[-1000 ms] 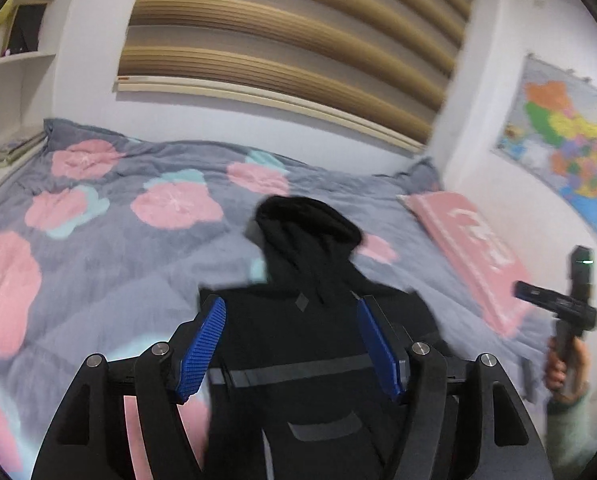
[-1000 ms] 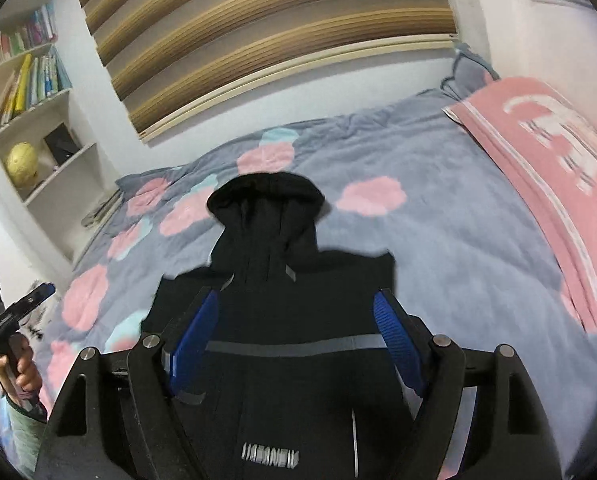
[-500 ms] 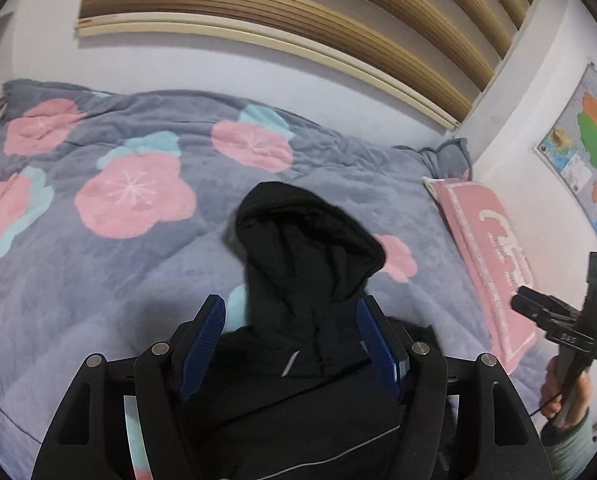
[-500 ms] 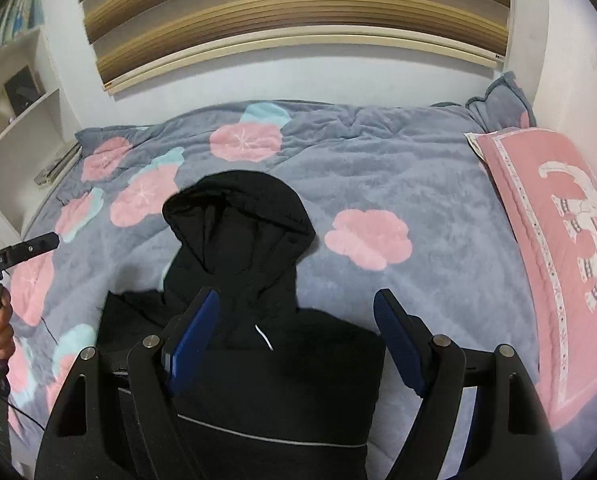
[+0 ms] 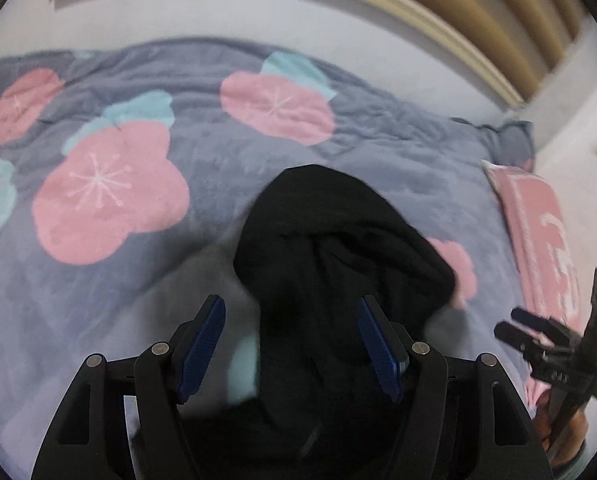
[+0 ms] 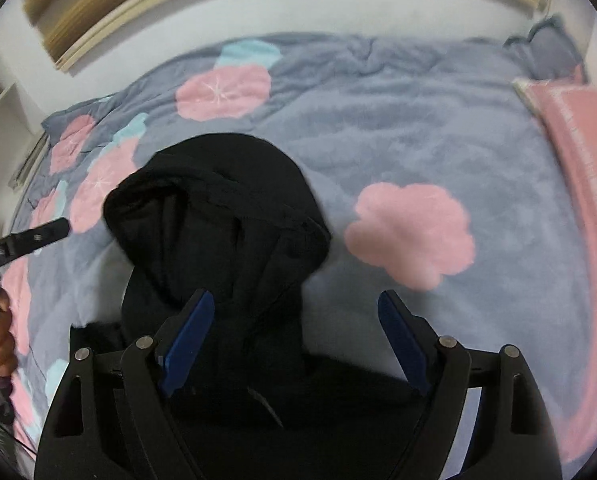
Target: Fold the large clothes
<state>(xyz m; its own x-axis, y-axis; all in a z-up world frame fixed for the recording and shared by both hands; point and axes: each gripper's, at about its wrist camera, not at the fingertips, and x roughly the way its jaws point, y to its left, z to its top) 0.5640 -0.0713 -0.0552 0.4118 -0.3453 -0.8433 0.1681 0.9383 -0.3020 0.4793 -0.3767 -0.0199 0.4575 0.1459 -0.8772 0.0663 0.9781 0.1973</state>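
Two spread grippers, left (image 5: 290,346) and right (image 6: 298,340), its jaws opening, both empty above black hoodie (image 6: 222,232) on bed (image 6: 398,128).

A home bedroom: a bed under a plush grey quilt with pink flowers (image 6: 398,128), a pink patterned pillow (image 5: 538,224), slatted wooden blinds (image 5: 478,20).

Both grippers are pointing steeply down. The left gripper (image 5: 291,350) is sitting wide open, pads gripping nothing. The right gripper (image 6: 295,344) is opening its jaws wider, nothing pinched between its 2 blue pads (image 6: 186,346) either.
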